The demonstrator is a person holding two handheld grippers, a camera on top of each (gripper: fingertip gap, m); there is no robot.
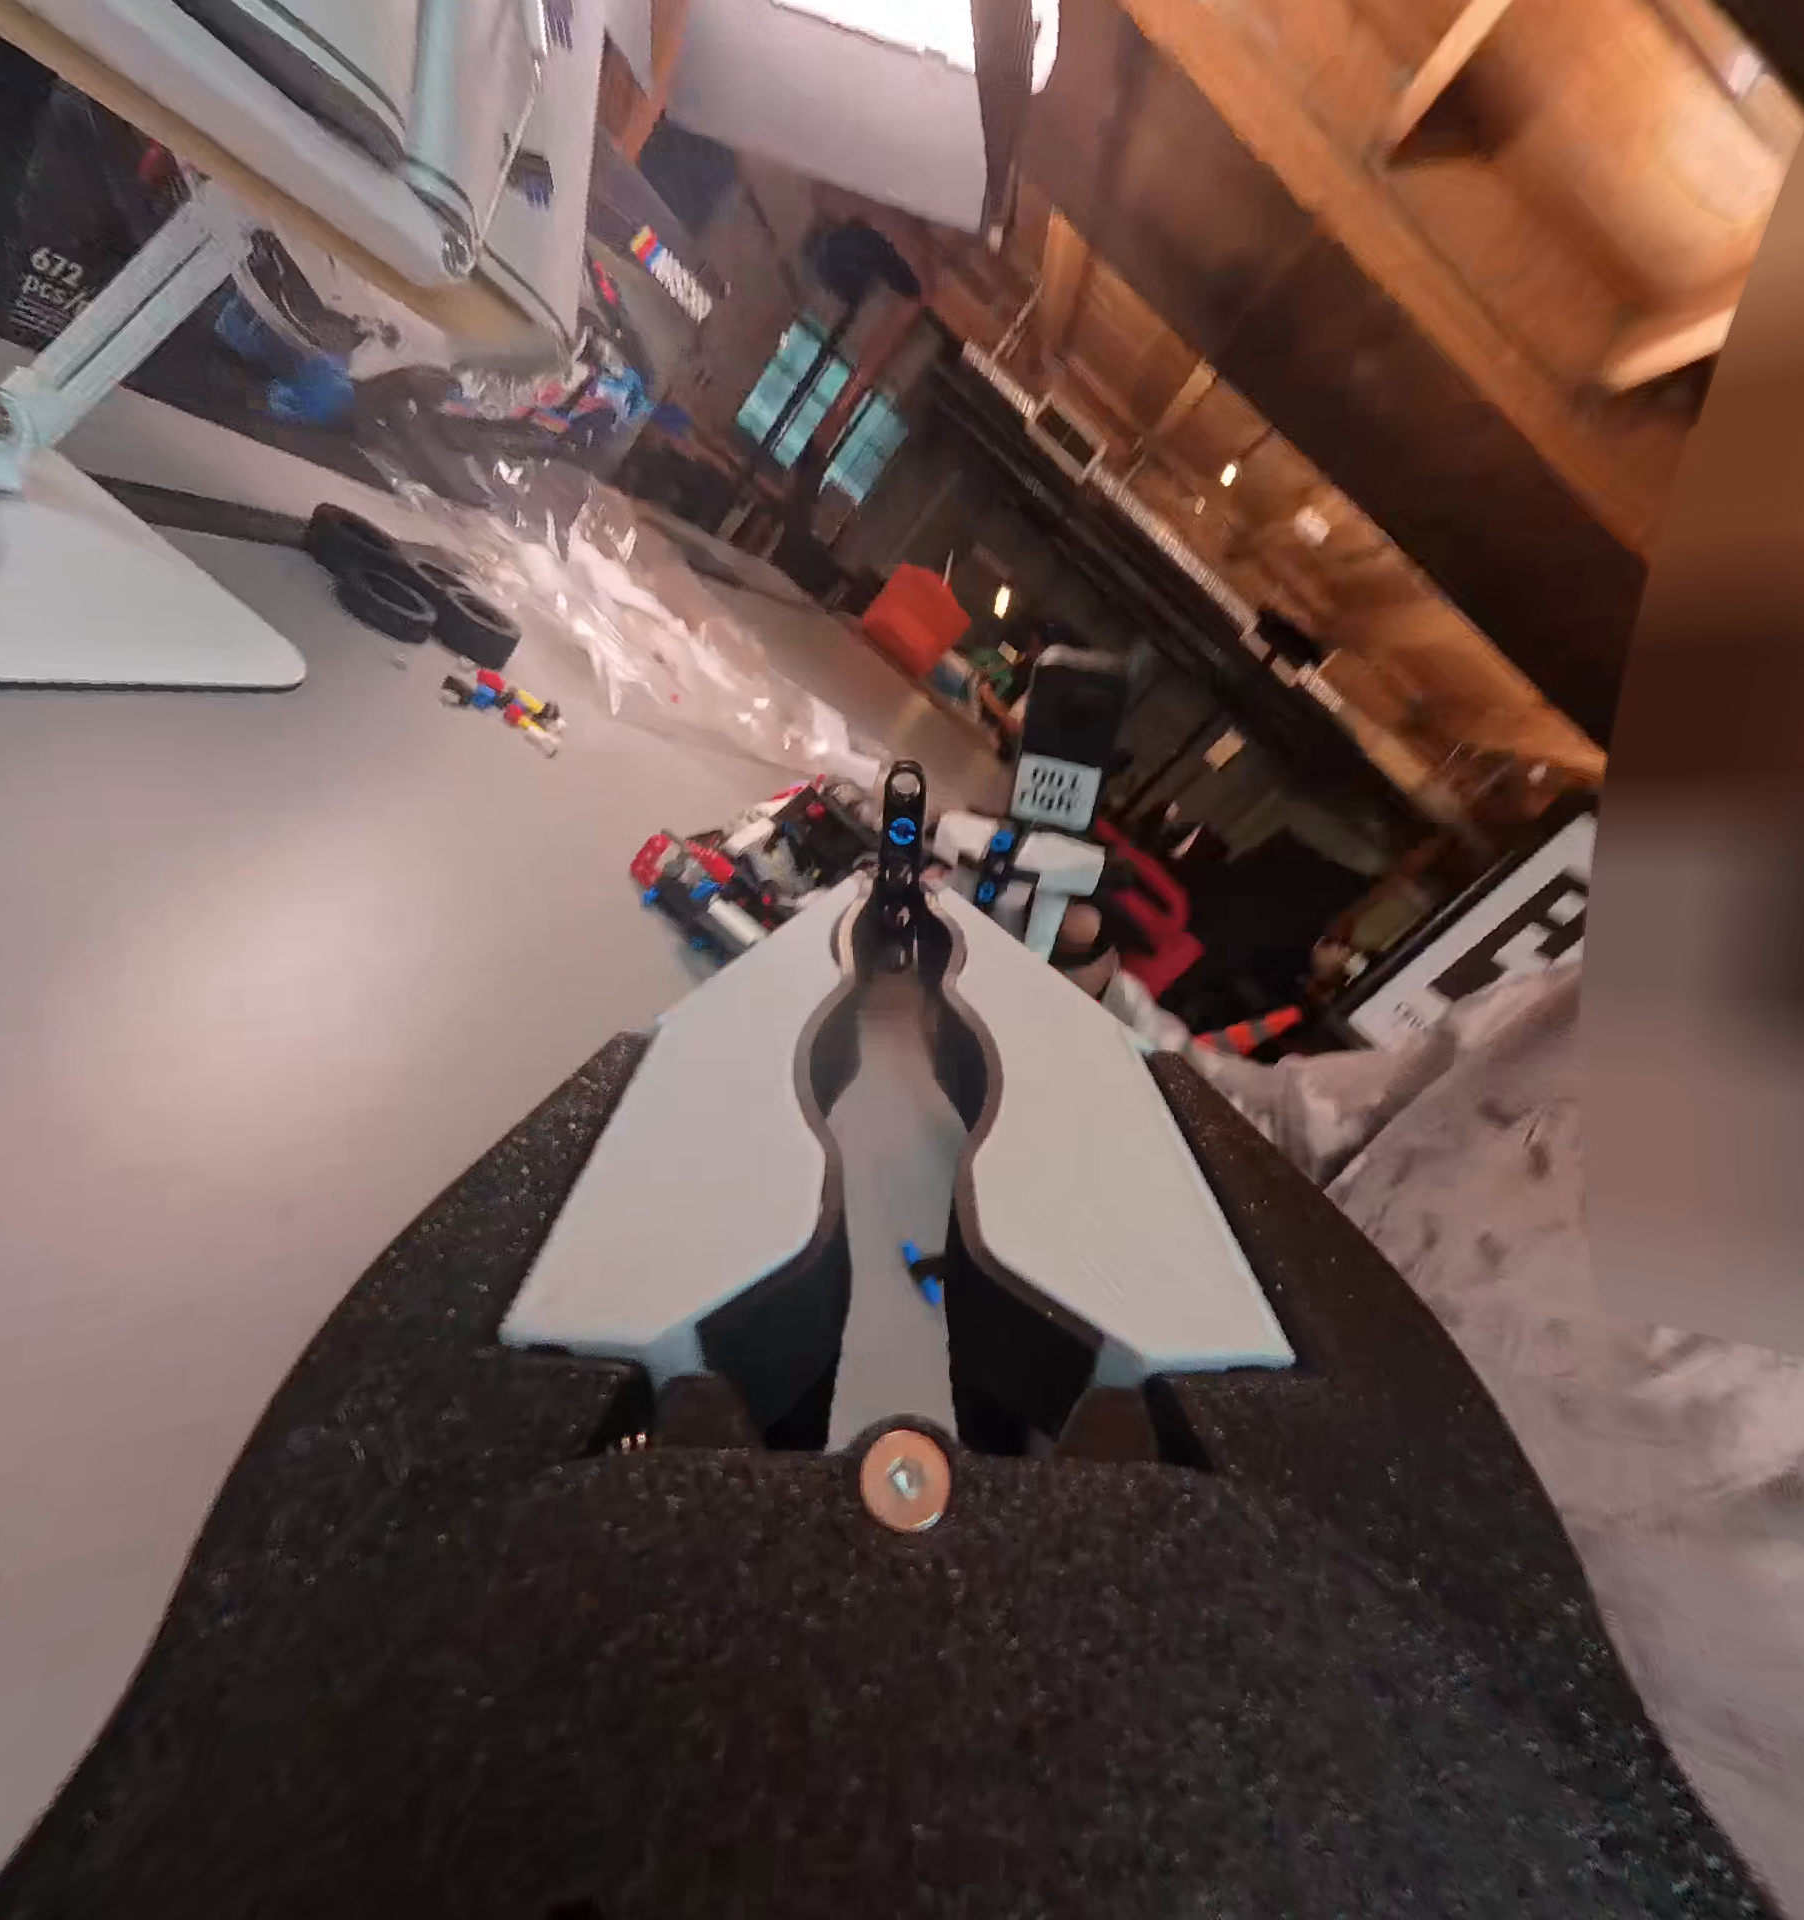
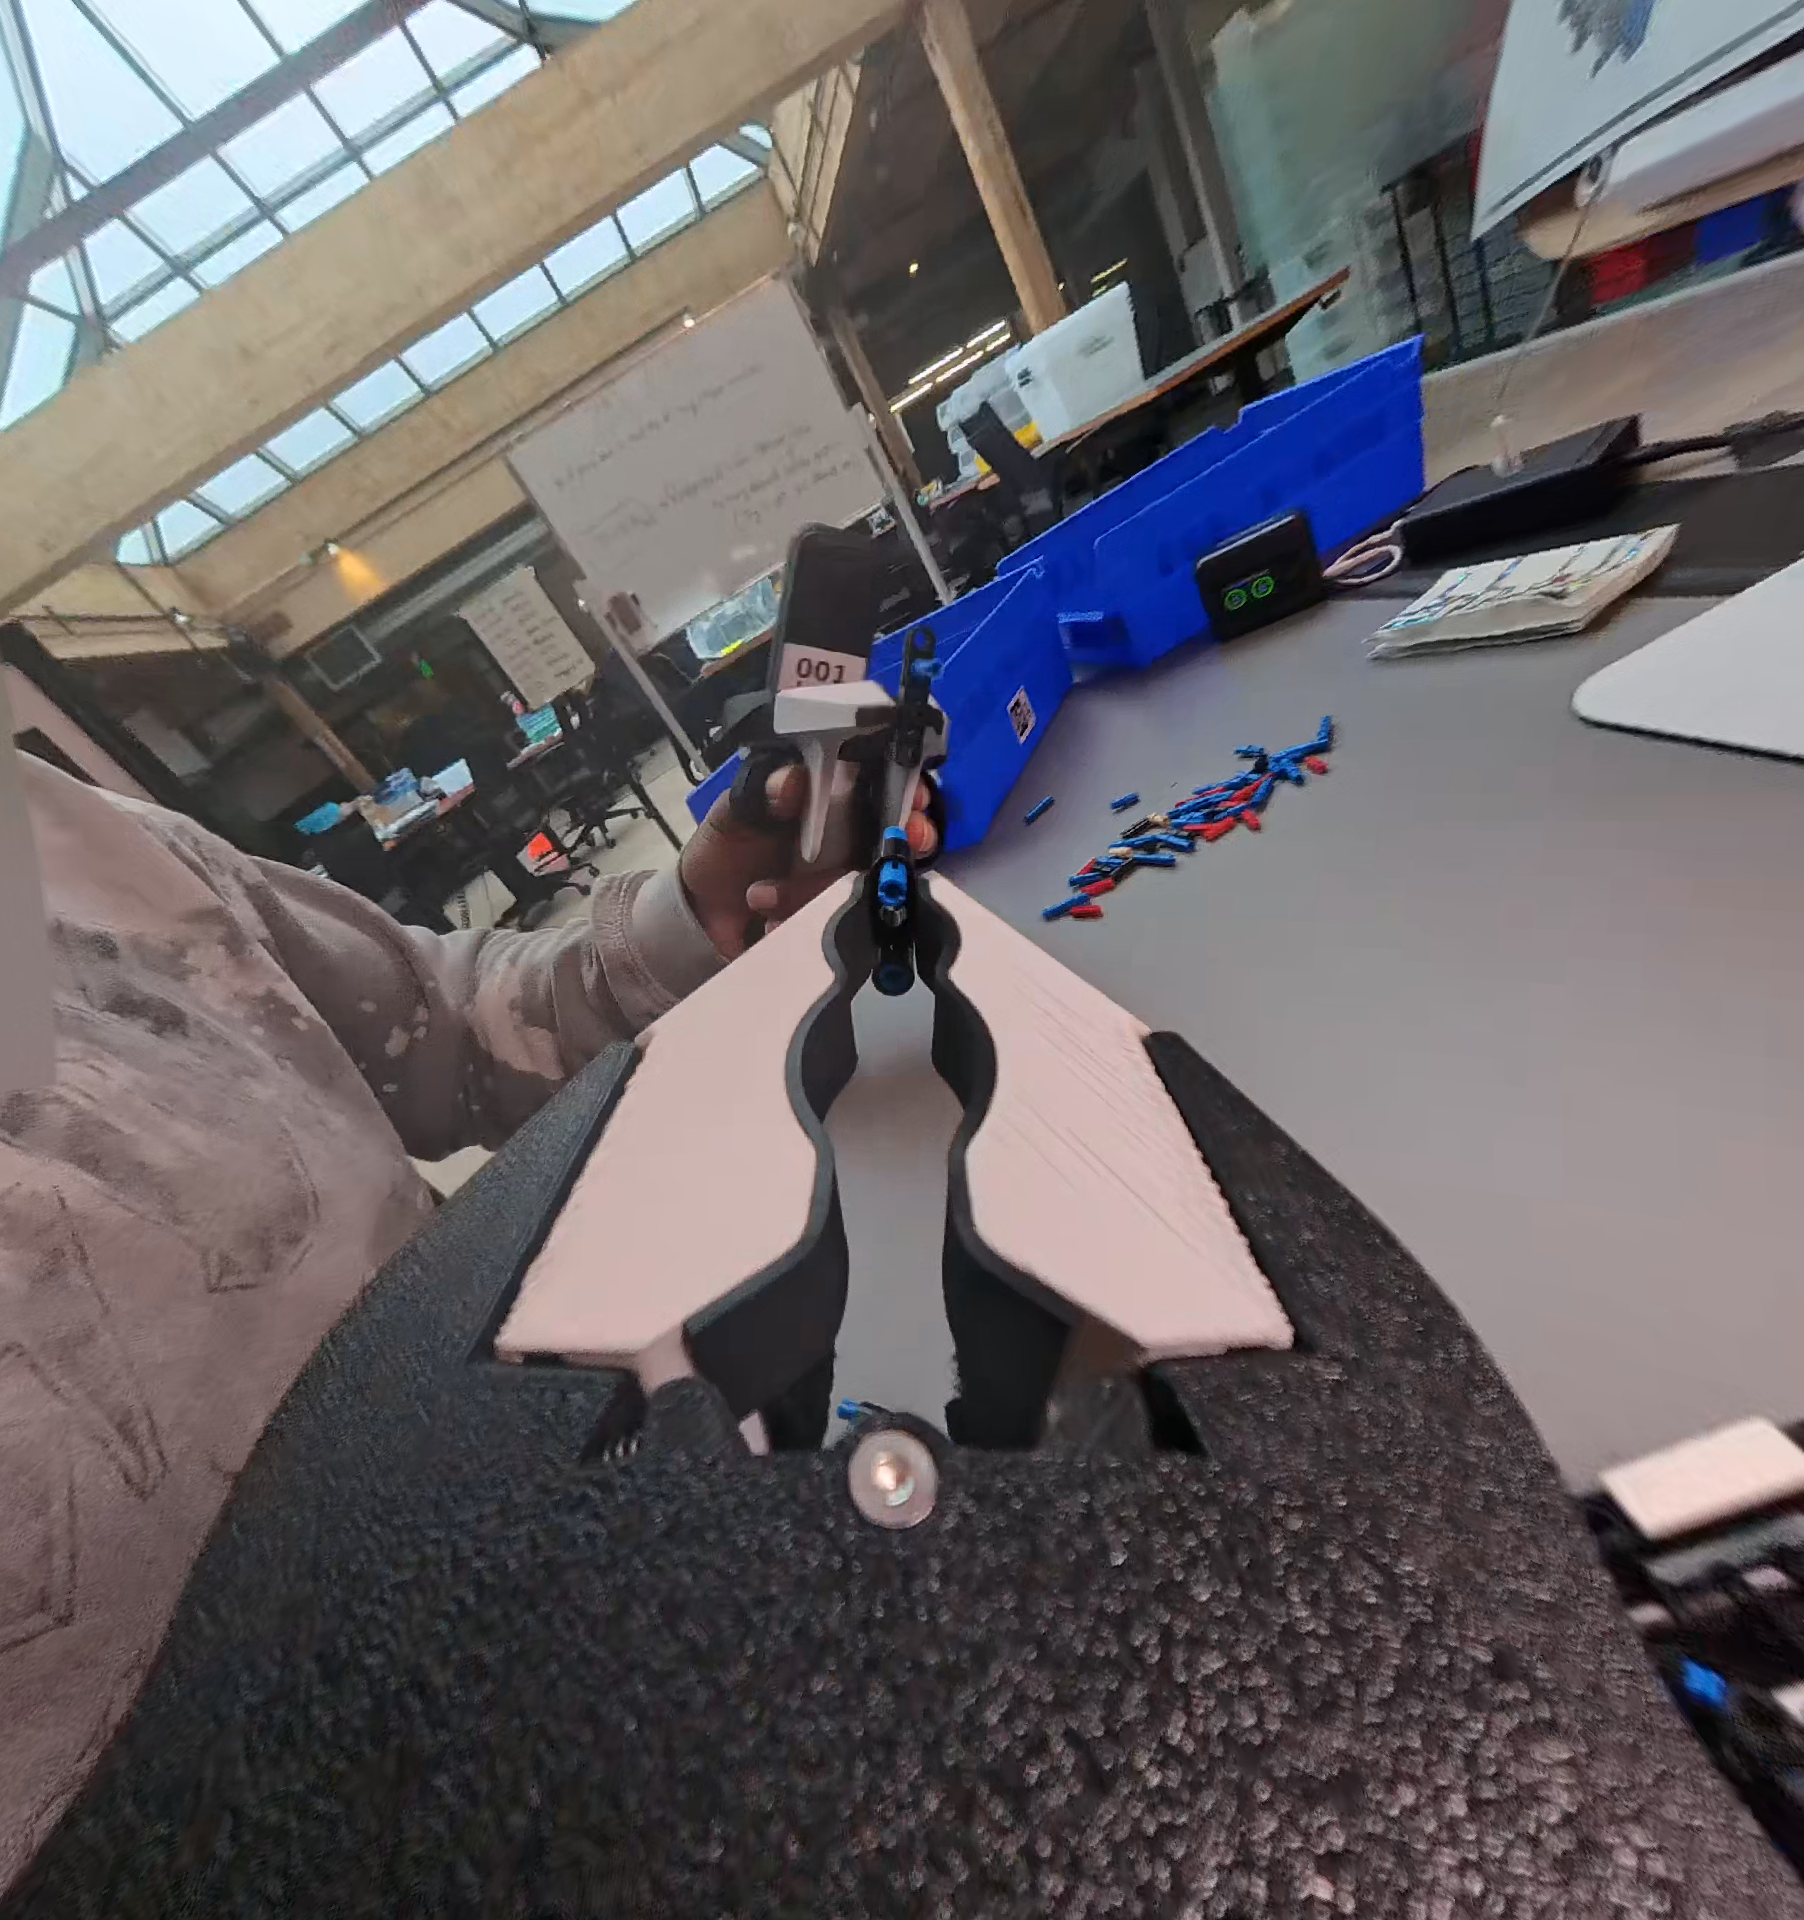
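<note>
In the left wrist view my left gripper [image 1: 896,925] is shut on a short black beam [image 1: 900,831] with a blue pin in it; the beam stands up past the fingertips. My right gripper [image 1: 1023,873] shows just beyond, over the grey table. In the right wrist view my right gripper [image 2: 890,920] is shut on a black piece with blue pins [image 2: 890,883]. Close ahead, a hand holds my left gripper [image 2: 877,727] with its black beam [image 2: 916,707]. The two held pieces are close together, both above the table.
A partly built model [image 1: 752,873] lies behind the grippers, also at the lower right [image 2: 1750,1558]. Black tyres [image 1: 410,592], small loose pieces [image 1: 508,707] and clear bags [image 1: 649,623] lie near a monitor base [image 1: 98,613]. Blue bins [image 2: 1137,582], scattered pins [image 2: 1199,810] and a booklet [image 2: 1521,592] are farther off.
</note>
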